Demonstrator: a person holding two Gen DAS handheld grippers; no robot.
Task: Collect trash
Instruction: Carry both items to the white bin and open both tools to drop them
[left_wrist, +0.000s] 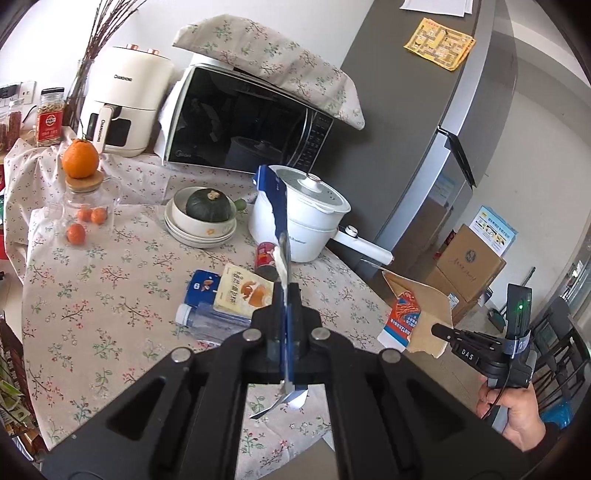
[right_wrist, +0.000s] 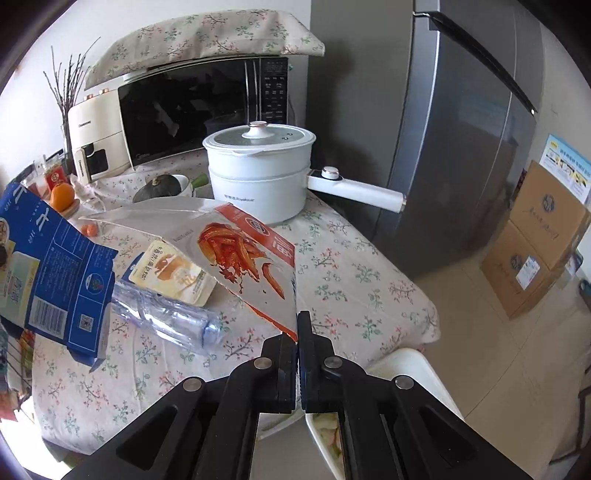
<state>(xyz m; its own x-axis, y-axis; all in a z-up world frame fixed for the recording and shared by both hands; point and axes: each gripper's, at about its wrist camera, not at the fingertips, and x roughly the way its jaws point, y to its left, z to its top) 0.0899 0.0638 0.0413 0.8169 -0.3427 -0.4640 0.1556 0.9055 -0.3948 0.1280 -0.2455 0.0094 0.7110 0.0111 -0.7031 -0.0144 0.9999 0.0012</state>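
**Both claws clamped on flattened packaging above the table**

Closest to the left wrist lens, the left gripper (left_wrist: 286, 295) has its two fingers pressed together on a blue carton (left_wrist: 276, 206), flattened and seen edge-on, which rises upright from the jaws and hides part of the white electric pot (left_wrist: 314, 225). In the right wrist view the same blue carton (right_wrist: 55, 269) hangs at the left edge, lifted clear of the floral tablecloth (right_wrist: 351, 266).

The right gripper (right_wrist: 298, 325) is likewise closed, pinching the lower corner of an opened red-and-white snack box (right_wrist: 255, 254) (printed with orange strips of food), which tilts up and away from the jaws. From the left wrist view this snack box (left_wrist: 410, 317) is held off the table's right edge, with the person's right hand (left_wrist: 513, 417) gripping the handle below.

On the cloth lie a clear plastic bottle (right_wrist: 166, 314) on its side, a cream drink pouch (right_wrist: 173, 273) resting partly over it, and a red can (left_wrist: 265, 258) standing just beside the pot. A white bin rim (right_wrist: 413, 365) shows beneath the right gripper, beside the table edge. Behind stand a microwave (left_wrist: 243, 122) and a grey fridge (right_wrist: 461, 147).
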